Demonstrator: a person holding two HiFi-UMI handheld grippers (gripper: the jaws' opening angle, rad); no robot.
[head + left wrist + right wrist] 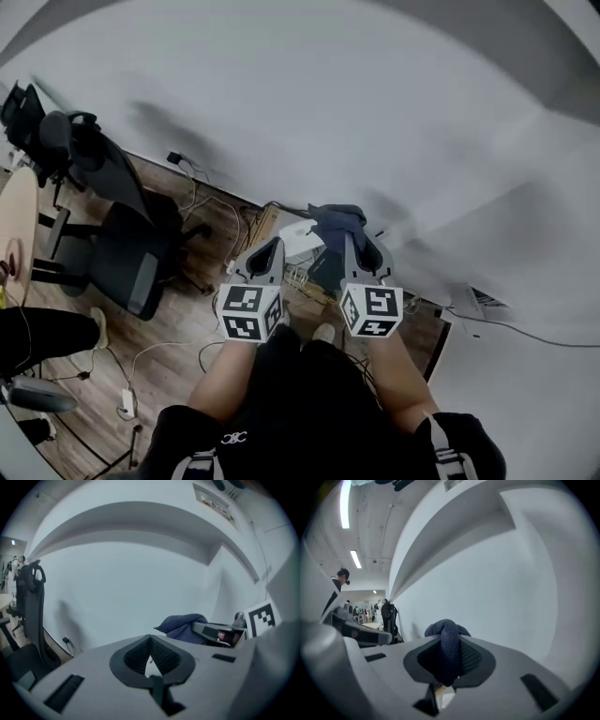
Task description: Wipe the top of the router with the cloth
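Left jaws: the left gripper (151, 654) has its ribbed black pads drawn together. Only a thin pale sliver shows between them, and nothing is held.
Right jaws: the right gripper (449, 657) is clamped on a dark blue fabric cloth (446, 631). A thick fold of it fills the whole gap between the pads.
Cloth position: it is held in the air in front of the person, at the far end of the right gripper and close to the plain white wall (375, 112).
Cloth axis: the pinched fold runs lengthwise along the jaws. It bunches into a rounded lump past the tips, on the wall side.
Router: a flat white box (298, 238) lies low by the foot of the wall, between the two gripper tips in the head view. Both grippers partly hide it, so I cannot tell whether this is the router or whether the cloth touches it.
Grippers: they are held side by side, near each other, and both point at the wall.
Surroundings: a black office chair (127, 248) stands on the brown wooden floor (178, 342) to the left. White cables and a small white adapter (127, 403) lie on the boards.
In the way: the person's dark-clad legs (300, 394) and the gripper bodies cover the floor directly below.
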